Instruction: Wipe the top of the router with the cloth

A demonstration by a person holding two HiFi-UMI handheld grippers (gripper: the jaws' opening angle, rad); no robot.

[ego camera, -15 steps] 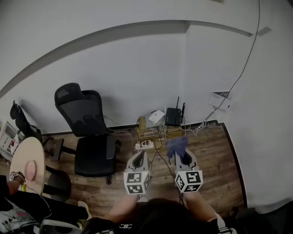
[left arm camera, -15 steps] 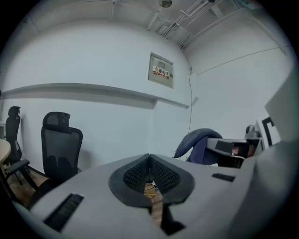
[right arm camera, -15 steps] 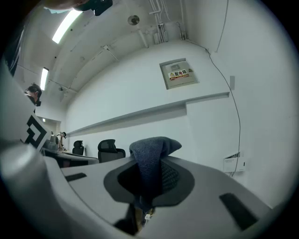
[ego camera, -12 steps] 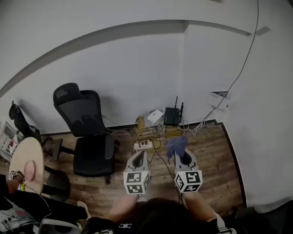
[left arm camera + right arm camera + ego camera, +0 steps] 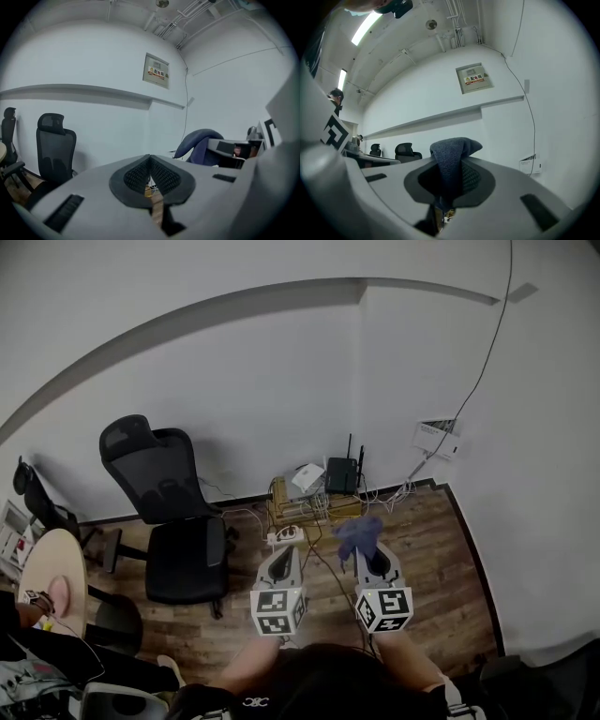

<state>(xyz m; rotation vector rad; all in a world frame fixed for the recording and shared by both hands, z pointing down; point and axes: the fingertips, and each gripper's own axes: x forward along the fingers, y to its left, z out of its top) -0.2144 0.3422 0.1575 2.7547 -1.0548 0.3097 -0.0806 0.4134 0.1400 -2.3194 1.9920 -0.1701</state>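
Scene slid left since earlier; our right gripper (image 5: 367,555) clamps the cloth (image 5: 360,535), router (image 5: 339,474) well ahead of it; left gripper (image 5: 285,561) closed, empty.

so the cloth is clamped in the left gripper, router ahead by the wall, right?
Not quite: the cloth is clamped in the right gripper, as the right gripper view shows. The left gripper is shut on nothing. The router is ahead by the wall, as you said.

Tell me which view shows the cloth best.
The right gripper view: the cloth fills the middle, pinched by the right gripper. The head view shows only a small blue bunch; the left gripper view shows it from the side.
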